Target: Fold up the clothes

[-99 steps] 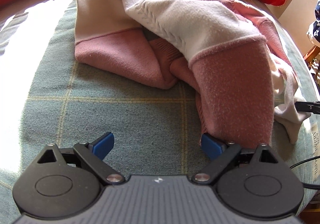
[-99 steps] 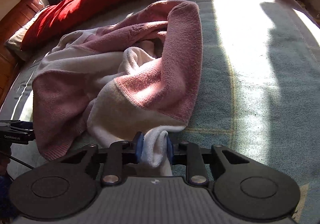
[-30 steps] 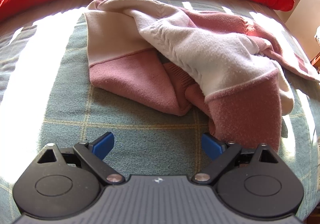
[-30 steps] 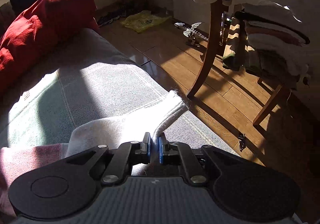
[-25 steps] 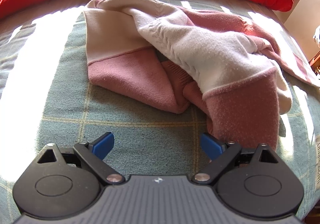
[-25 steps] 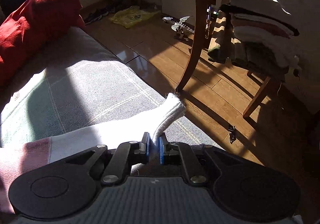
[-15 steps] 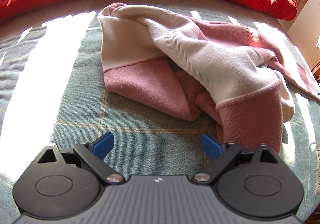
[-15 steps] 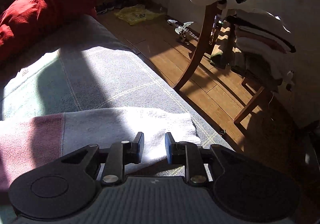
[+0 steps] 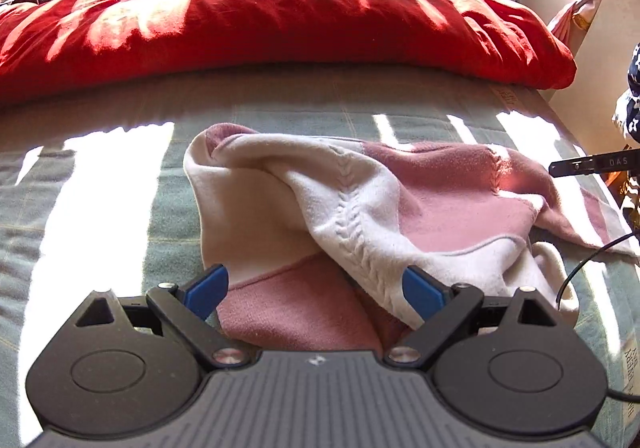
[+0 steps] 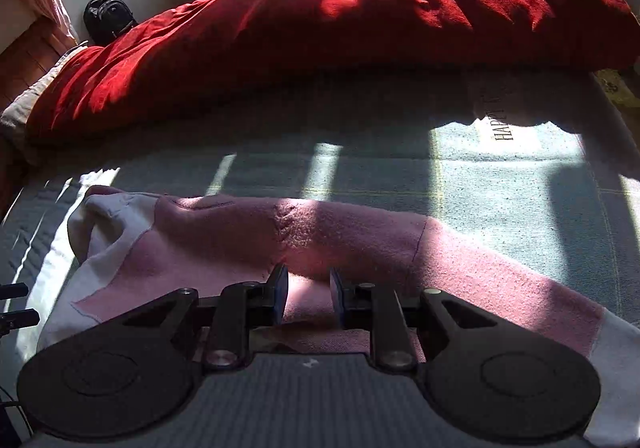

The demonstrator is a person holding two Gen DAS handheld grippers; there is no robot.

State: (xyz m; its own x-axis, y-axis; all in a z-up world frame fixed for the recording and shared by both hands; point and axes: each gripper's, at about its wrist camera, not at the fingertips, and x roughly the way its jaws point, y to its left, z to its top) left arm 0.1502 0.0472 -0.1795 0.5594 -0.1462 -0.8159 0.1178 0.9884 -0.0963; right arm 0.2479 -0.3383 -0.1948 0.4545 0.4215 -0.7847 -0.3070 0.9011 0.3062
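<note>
Sunlit bedroom: grey-green checked bedspread, red duvet bunched along the far side, black backpack by the wall. Pink and white sweater crumpled mid-bed, one sleeve stretched flat towards the right. Left gripper spread wide, blue pads straddling the pink hem, gripping nothing. Right gripper parted narrowly above pink fabric, nothing pinched between the pads.

"HAPPY" on bedspread; "DAS" on black bar
</note>
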